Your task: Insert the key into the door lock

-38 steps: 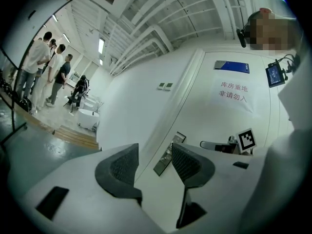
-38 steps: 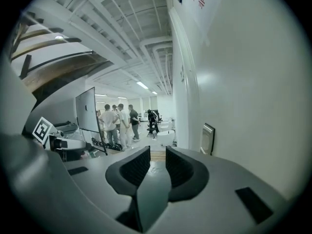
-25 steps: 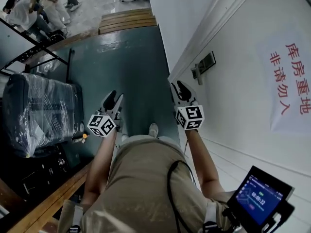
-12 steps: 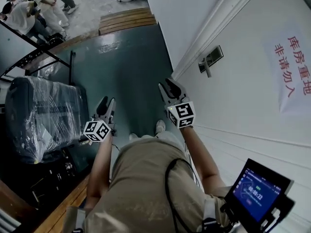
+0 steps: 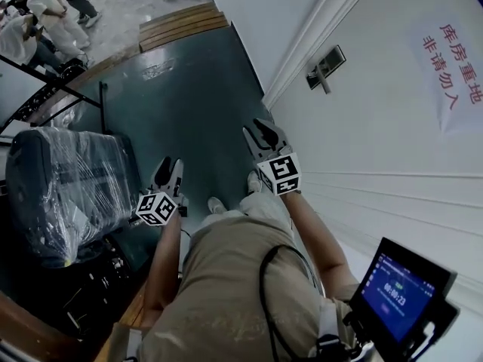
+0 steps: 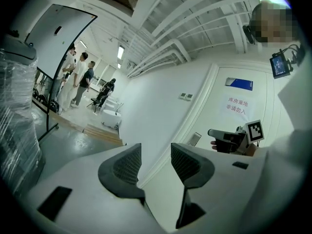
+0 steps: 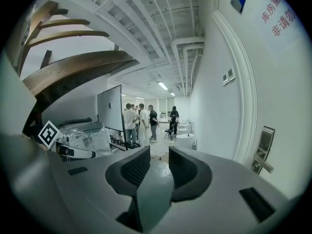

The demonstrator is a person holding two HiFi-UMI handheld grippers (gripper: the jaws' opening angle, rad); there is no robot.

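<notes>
The door lock (image 5: 324, 63) sits on the white door (image 5: 392, 142) at the far right, and it now lies well apart from the right gripper (image 5: 262, 131) — a second ago that gripper's tips were near it, just below the plate. The gripper has drawn back toward the person and a little to the left. In the right gripper view its jaws stand apart with only floor and the far room between them, and the door lock (image 7: 263, 151) shows at the right edge. The left gripper (image 5: 168, 169) has sunk nearer the body over the dark teal floor (image 5: 189, 89), beside the plastic-wrapped case (image 5: 60, 187) — its jaws are spread too, nothing between them. The paper sign (image 5: 451, 66) has slid upward in the head view. I cannot make out a key in any view.
</notes>
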